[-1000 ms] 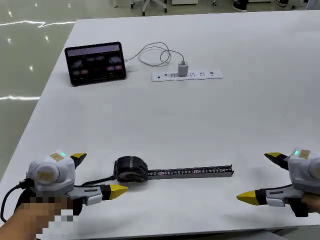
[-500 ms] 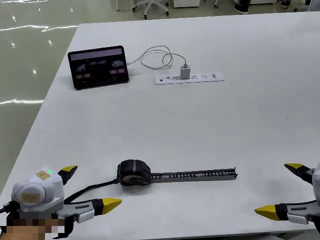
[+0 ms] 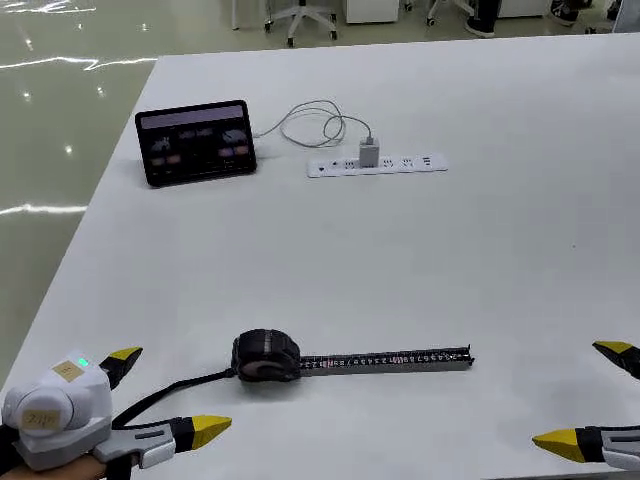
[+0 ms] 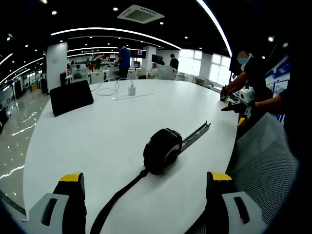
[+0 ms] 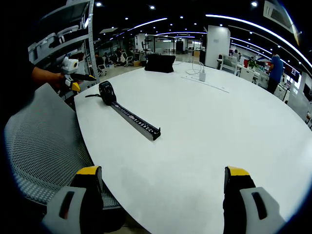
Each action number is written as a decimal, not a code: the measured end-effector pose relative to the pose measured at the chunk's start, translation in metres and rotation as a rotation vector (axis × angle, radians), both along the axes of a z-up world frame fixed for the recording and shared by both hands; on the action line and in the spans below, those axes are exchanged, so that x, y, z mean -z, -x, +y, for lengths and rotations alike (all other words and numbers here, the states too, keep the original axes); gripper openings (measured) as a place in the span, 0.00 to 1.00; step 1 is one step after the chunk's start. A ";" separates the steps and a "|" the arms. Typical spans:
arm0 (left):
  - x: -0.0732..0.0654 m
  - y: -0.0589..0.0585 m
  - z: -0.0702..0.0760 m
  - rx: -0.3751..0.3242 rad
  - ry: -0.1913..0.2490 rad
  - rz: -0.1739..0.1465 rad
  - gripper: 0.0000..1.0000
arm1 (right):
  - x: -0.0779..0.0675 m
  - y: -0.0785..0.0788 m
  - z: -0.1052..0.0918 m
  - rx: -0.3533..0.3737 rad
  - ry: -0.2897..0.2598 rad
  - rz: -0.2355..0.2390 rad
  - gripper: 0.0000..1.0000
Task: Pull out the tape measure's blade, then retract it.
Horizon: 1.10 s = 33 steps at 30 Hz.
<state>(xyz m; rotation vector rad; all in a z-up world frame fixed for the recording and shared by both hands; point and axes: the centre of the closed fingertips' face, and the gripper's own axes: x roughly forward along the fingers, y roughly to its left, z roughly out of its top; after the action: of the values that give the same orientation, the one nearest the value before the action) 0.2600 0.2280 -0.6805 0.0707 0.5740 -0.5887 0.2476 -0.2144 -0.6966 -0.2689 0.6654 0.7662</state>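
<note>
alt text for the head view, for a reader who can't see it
A black round tape measure lies on a white table, its dark blade pulled out to the right. The open left gripper and open right gripper flank it, touching nothing; a dark tablet and white power strip sit behind.

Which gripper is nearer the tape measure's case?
The left gripper, at the head view's lower left: open, with the strap of the case running between its jaws. The right gripper, also open, sits beyond the far tip of the blade.
</note>
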 end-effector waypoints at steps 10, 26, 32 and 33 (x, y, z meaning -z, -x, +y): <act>0.004 0.000 -0.001 0.009 -0.001 0.016 1.00 | -0.001 0.003 -0.007 -0.003 0.007 0.005 1.00; 0.002 -0.003 -0.002 0.004 -0.004 0.010 1.00 | 0.000 0.009 -0.007 0.015 -0.008 0.018 1.00; 0.002 -0.007 0.000 -0.006 -0.017 -0.005 1.00 | 0.001 0.009 -0.009 0.015 -0.003 0.020 1.00; 0.002 -0.007 0.000 -0.009 -0.018 -0.005 1.00 | 0.000 0.009 -0.009 0.014 -0.001 0.019 1.00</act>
<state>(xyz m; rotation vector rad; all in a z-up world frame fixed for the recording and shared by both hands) 0.2667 0.2279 -0.6821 0.0861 0.5745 -0.5749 0.2382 -0.2232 -0.6970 -0.2560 0.6843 0.7570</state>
